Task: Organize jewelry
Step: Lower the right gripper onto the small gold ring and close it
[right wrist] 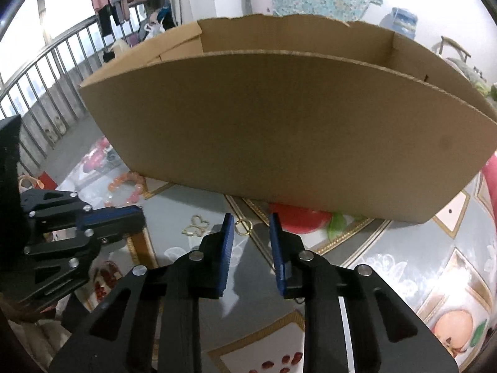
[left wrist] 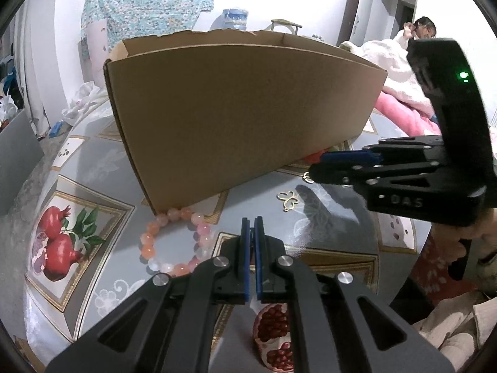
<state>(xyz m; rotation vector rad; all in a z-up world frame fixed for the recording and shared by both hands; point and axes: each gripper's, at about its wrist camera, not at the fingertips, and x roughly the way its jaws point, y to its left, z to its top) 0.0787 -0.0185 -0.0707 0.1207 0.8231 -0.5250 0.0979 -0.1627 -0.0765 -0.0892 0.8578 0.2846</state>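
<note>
Domestic room, white walls, a patterned garment [left wrist: 146, 3] hung behind; railing [right wrist: 46, 71] and hanging clothes recorded at the left of the right wrist view. Table [left wrist: 102, 155] covered in a grey cloth printed with framed fruit panels, pomegranates among them. Item one: open cardboard box [left wrist: 236, 115], brown, standing on the table, top edge torn along the far wall, interior floor hidden from both views. Item two: bead bracelet [left wrist: 174, 242], pink, orange and white beads, lying flat on the cloth just beside the box's near corner, its upper beads at the foot of the wall. Item three: gold butterfly charm [right wrist: 195, 225], flat on the cloth in front of the box. Item four: small gold ring [right wrist: 243, 227], beside the charm, lying ahead of the right gripper's [right wrist: 248, 223] tips. Right gripper: blue pads stood parted, holding nothing. Left gripper [left wrist: 252, 227]: pads nearly together with a thin slit between, holding nothing, near the bracelet.
</note>
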